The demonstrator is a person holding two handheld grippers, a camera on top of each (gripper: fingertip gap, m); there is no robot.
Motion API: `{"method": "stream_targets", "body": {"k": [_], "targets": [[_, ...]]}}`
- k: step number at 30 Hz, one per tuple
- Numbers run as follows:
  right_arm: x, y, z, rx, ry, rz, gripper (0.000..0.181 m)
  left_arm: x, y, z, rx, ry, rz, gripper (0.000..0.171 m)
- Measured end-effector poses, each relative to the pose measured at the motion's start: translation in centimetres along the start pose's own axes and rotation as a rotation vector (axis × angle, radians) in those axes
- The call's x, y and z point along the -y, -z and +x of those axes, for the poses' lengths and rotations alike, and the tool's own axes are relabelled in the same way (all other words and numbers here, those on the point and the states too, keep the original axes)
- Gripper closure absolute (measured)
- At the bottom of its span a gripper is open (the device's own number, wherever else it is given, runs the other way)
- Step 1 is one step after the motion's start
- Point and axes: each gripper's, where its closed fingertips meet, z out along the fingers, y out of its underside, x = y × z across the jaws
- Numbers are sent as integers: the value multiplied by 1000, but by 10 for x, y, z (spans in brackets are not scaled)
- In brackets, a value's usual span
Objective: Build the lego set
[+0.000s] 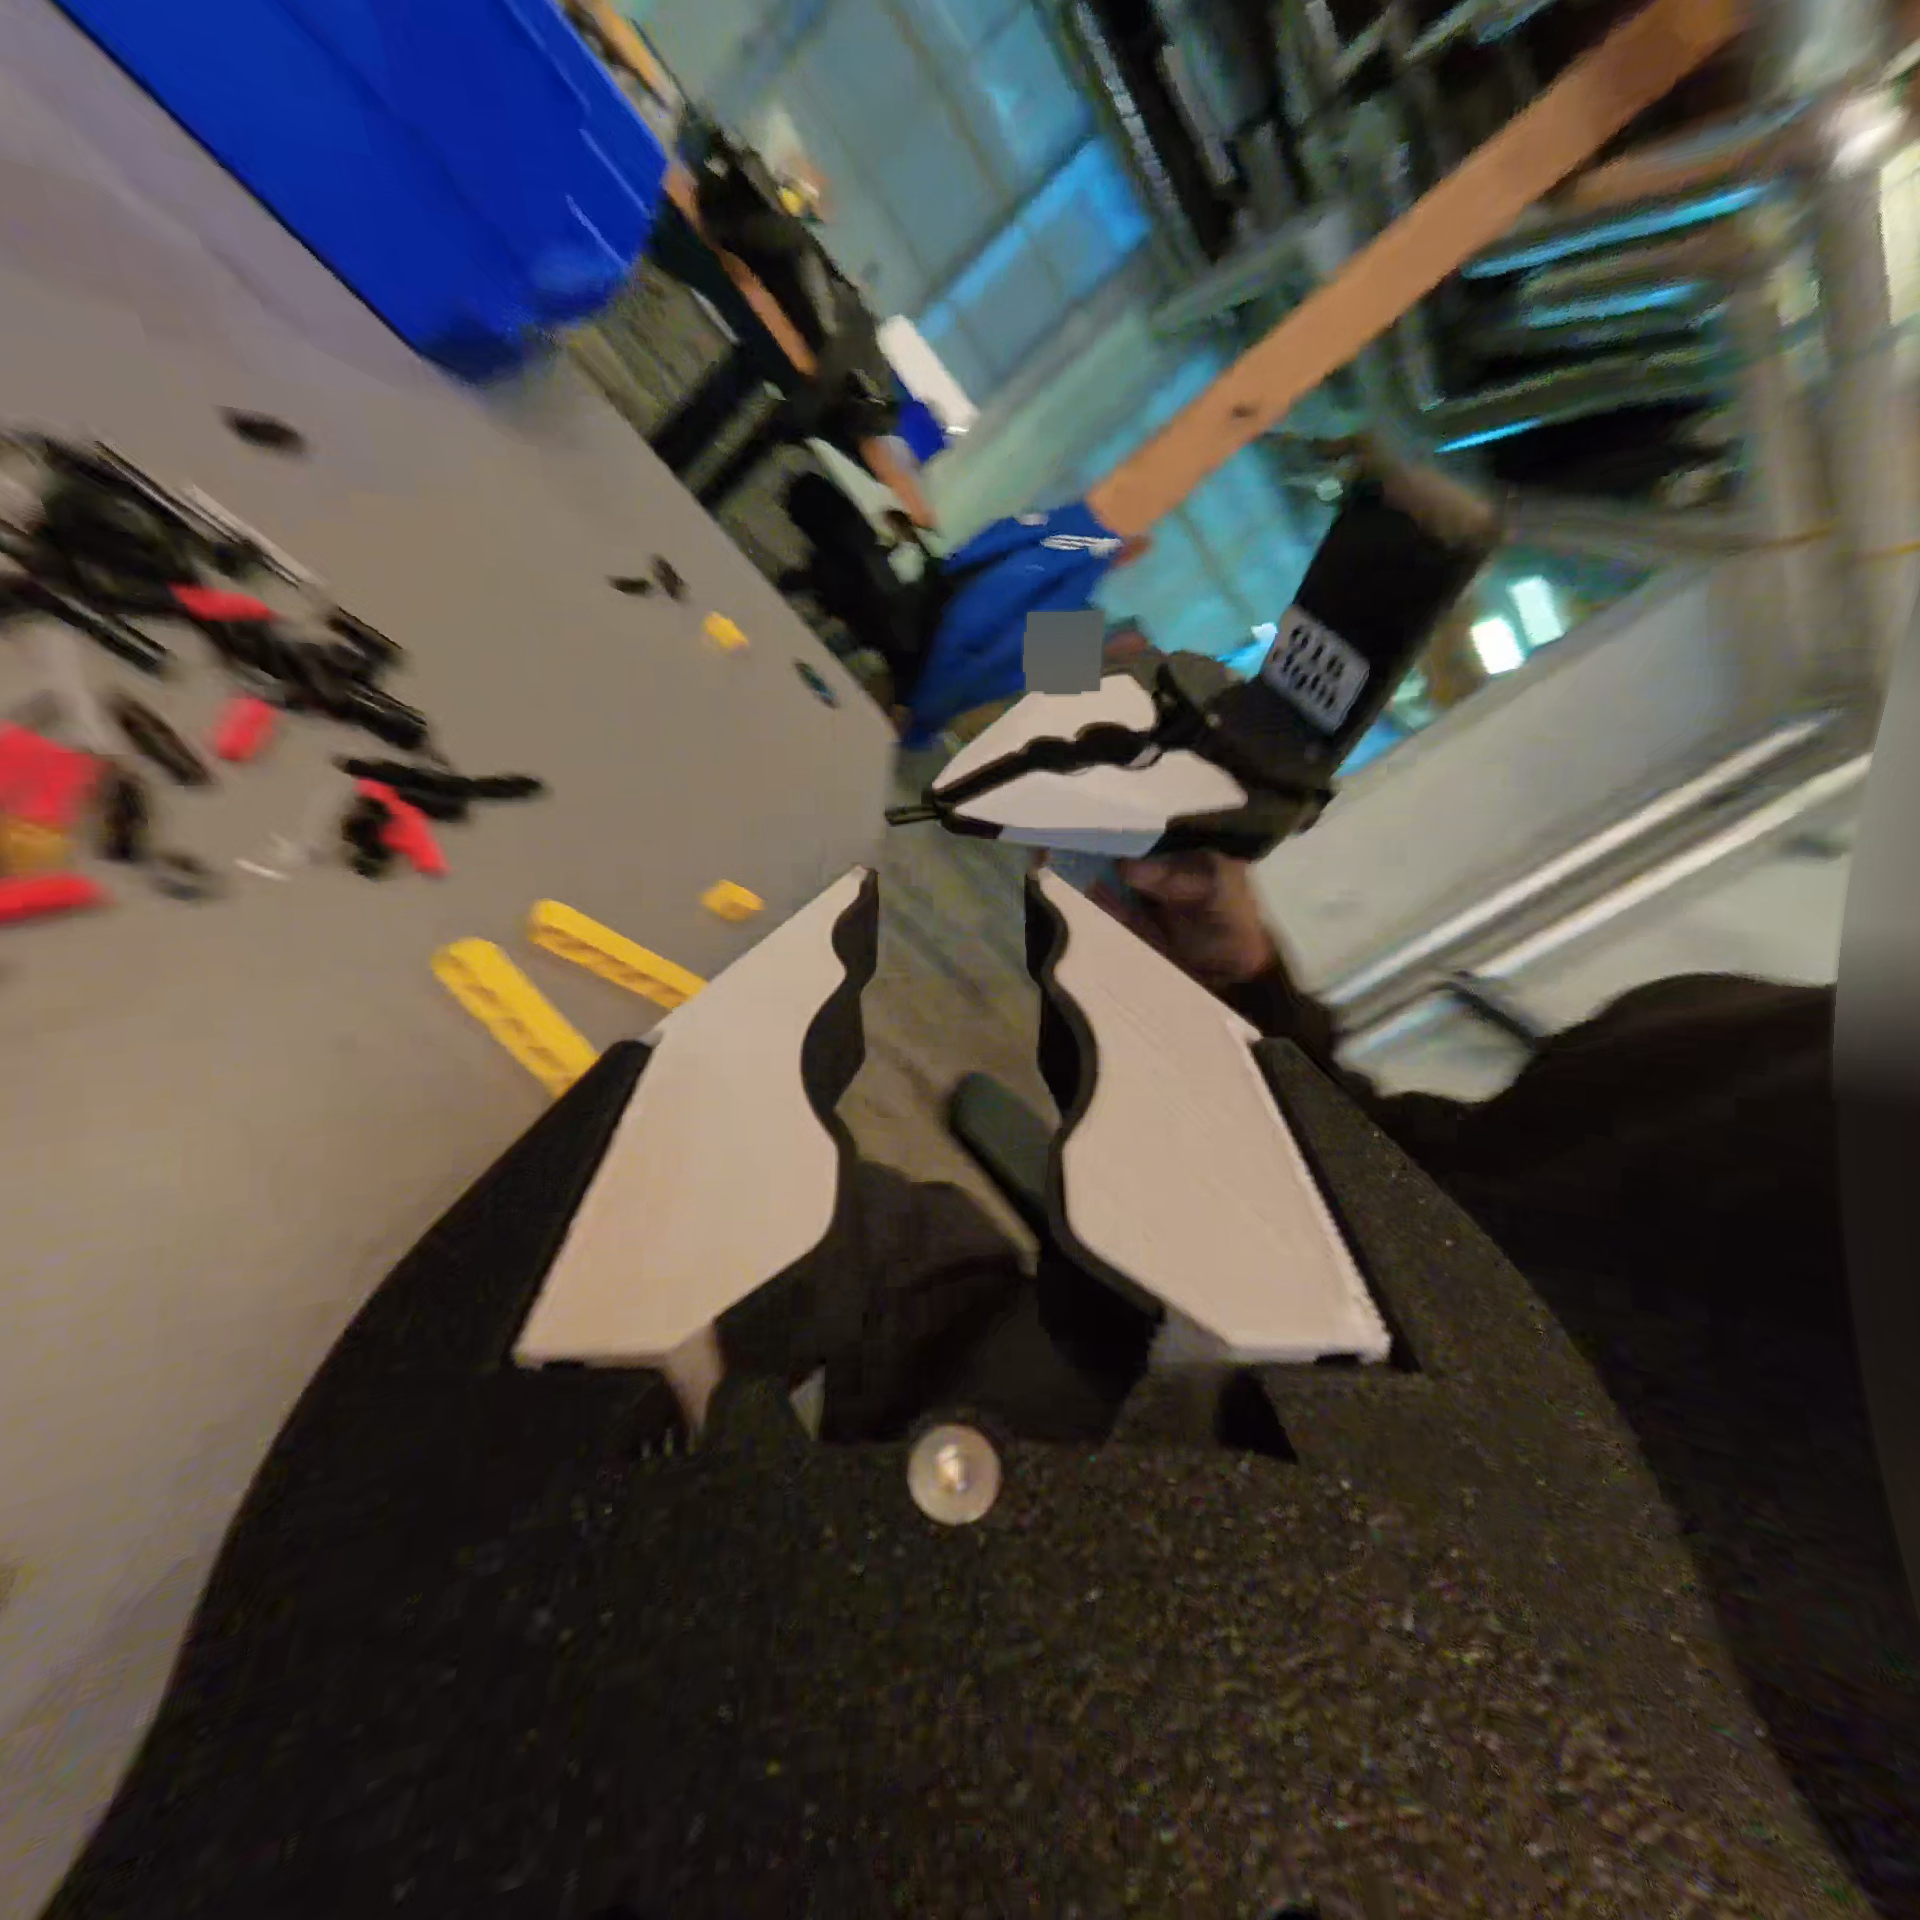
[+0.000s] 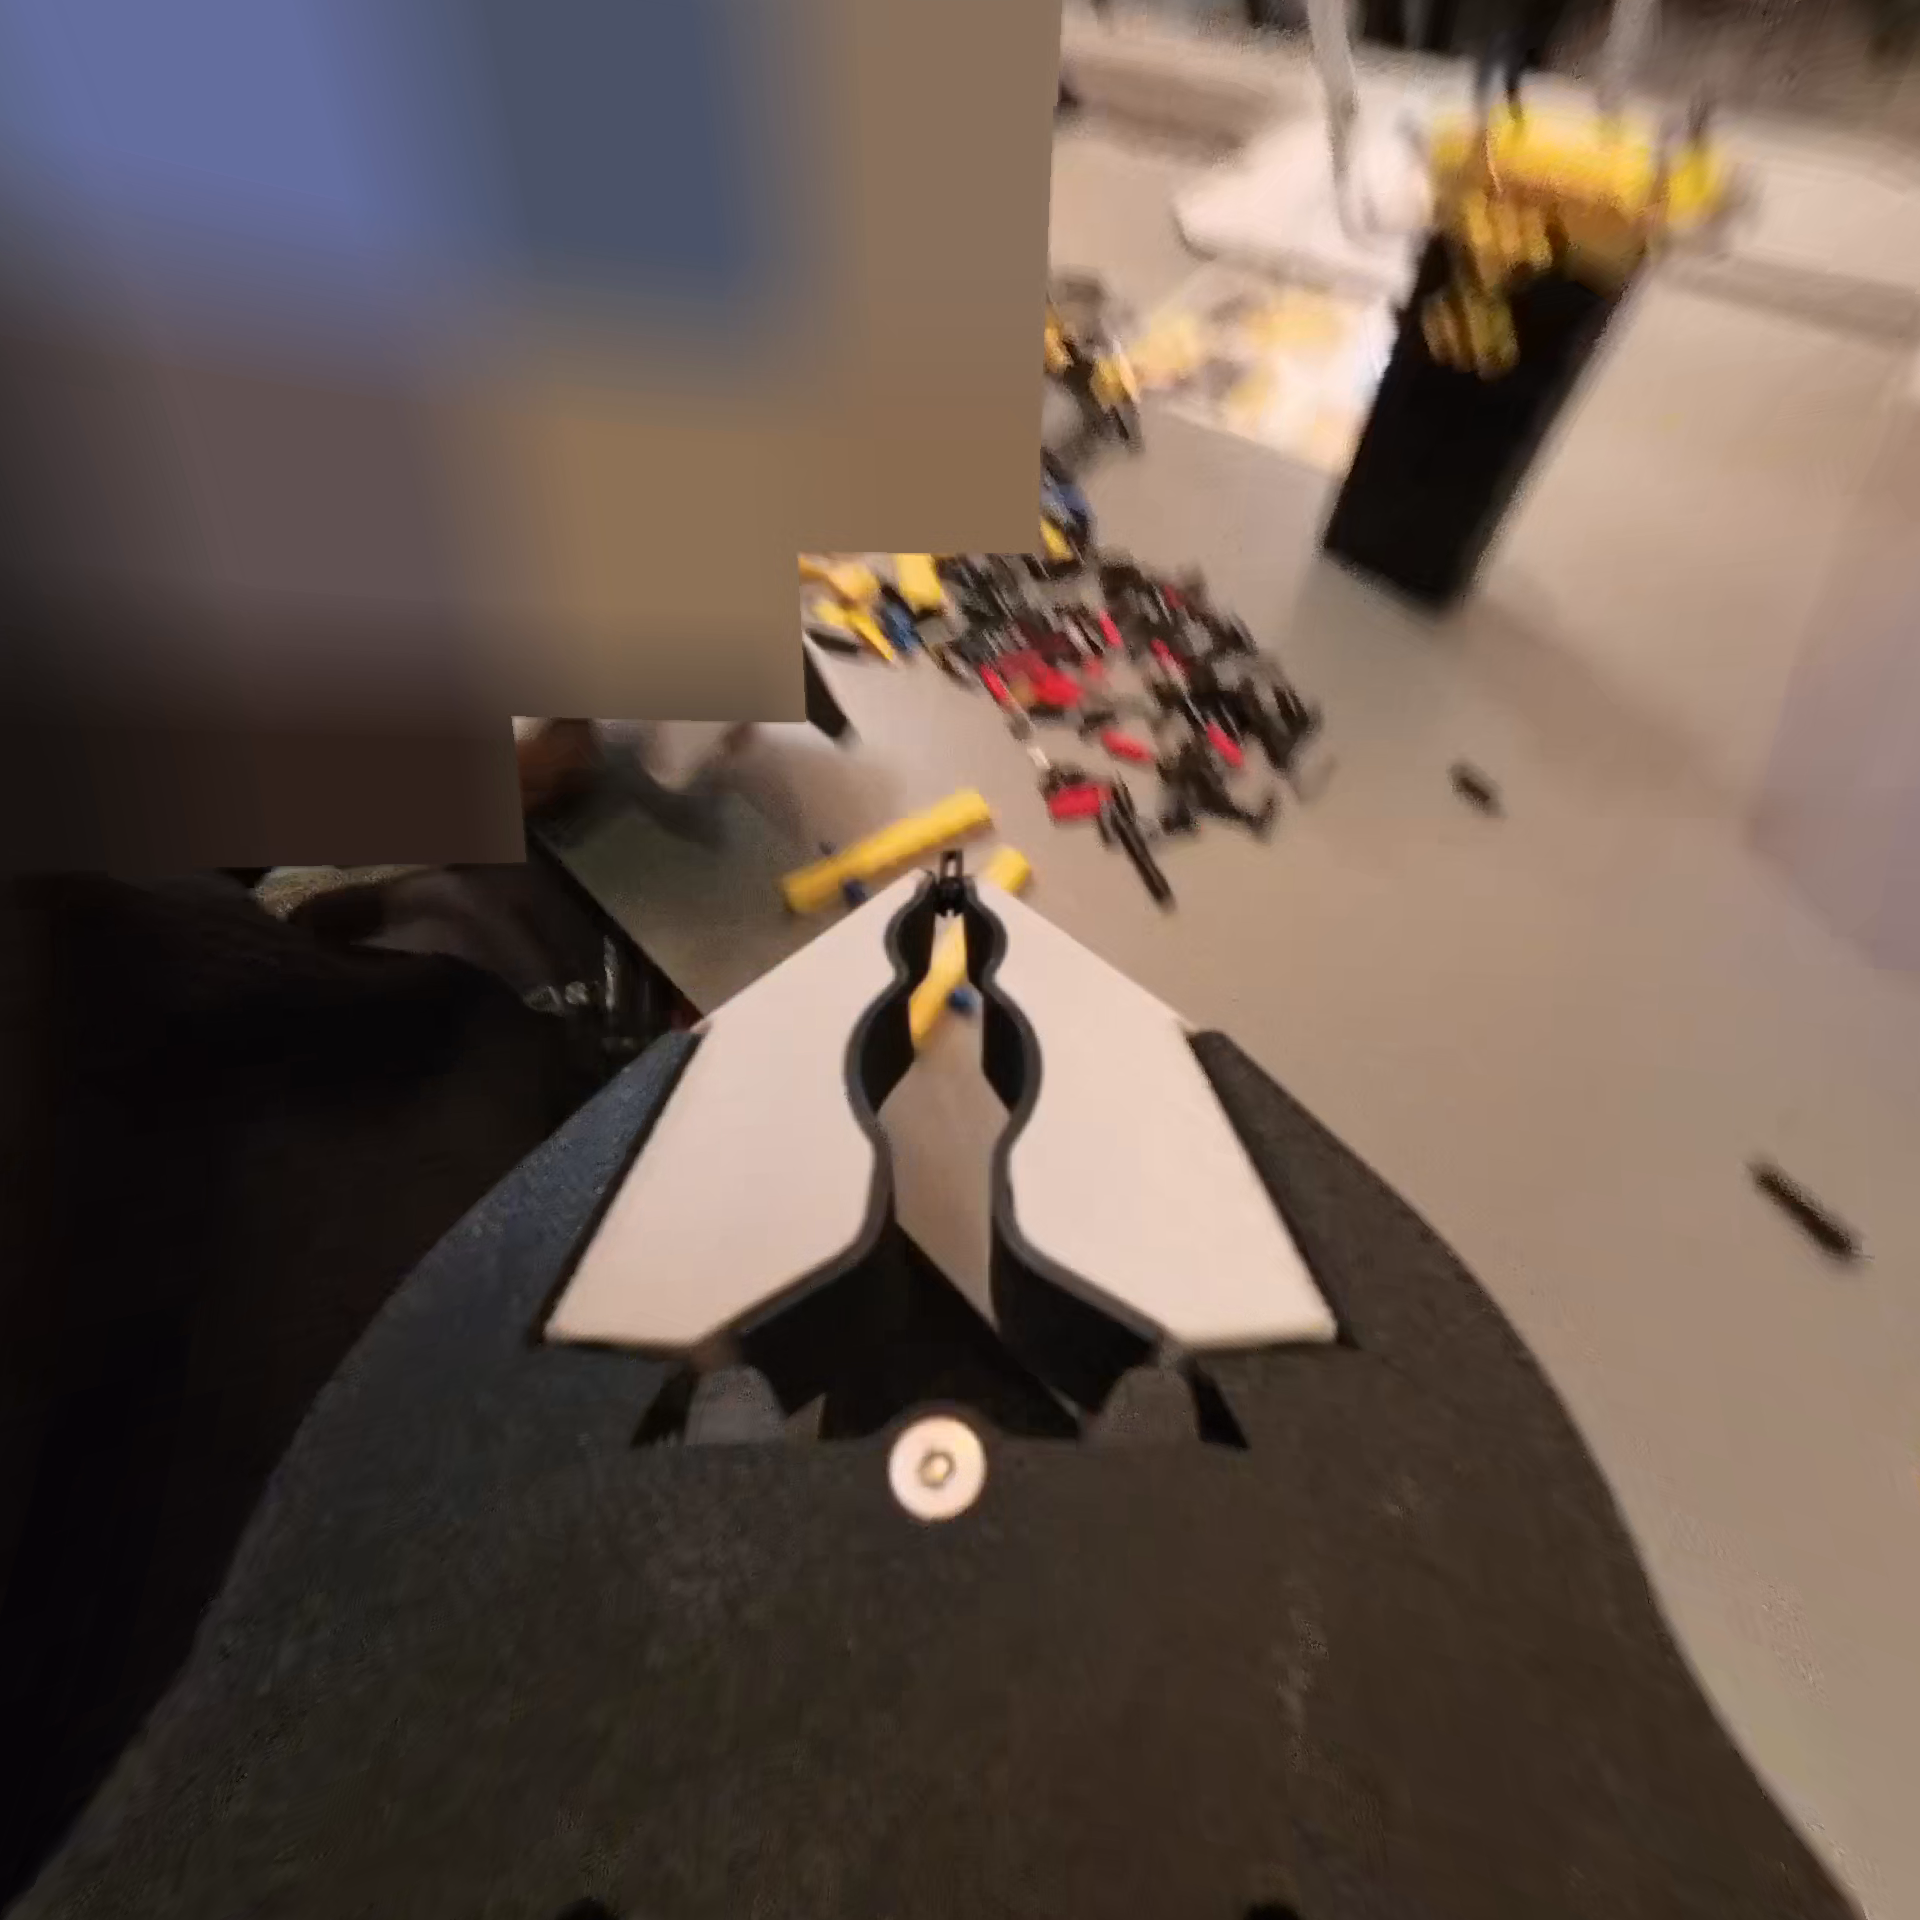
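Observation:
My left gripper (image 1: pixel 951 899) is open and empty, held in the air beside the grey table's edge (image 1: pixel 727 540). Just beyond it, my right gripper (image 1: pixel 935 816) is shut on a small black pin (image 1: pixel 906 817) that sticks out of its tips. In the right wrist view the same gripper (image 2: pixel 948 902) pinches the small black pin (image 2: pixel 949 883) above the table. Yellow beams (image 2: pixel 894 847) lie on the table right under its tips. Two long yellow beams (image 1: pixel 509 1013) lie on the table left of my left gripper.
A pile of black and red building parts (image 2: pixel 1132 686) lies on the table; it also shows in the left wrist view (image 1: pixel 208 717). A black box (image 2: pixel 1455 416) with yellow parts on top stands at the back right. A blue bin (image 1: pixel 416 156) stands on the table. The tips of one gripper are about 6 cm away from the tips of the other.

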Motion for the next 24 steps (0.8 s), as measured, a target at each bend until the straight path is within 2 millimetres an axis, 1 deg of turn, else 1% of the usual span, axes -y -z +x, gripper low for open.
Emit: {"method": "stream_targets", "body": {"k": [2,4,6,9,14,20,24], "targets": [[-18,-1,19,-41,-152,-148,177,4,7,-11,120,-120,5,144],[-27,-3,23,-17,-270,-231,177,6,12,-21,207,-190,18,144],[-38,-4,26,-29,-324,-339,177,8,15,-18,181,-178,45,144],[-54,-5,29,-63,-360,-503,177,10,18,-22,166,-114,71,144],[-54,-7,29,-103,-399,-613,177,17,25,-21,120,-64,123,144],[-55,-11,26,-162,-404,-680,177,16,26,-20,98,-52,124,144],[-55,-14,28,-190,-403,-708,177,17,27,-19,83,-34,131,144]]}}
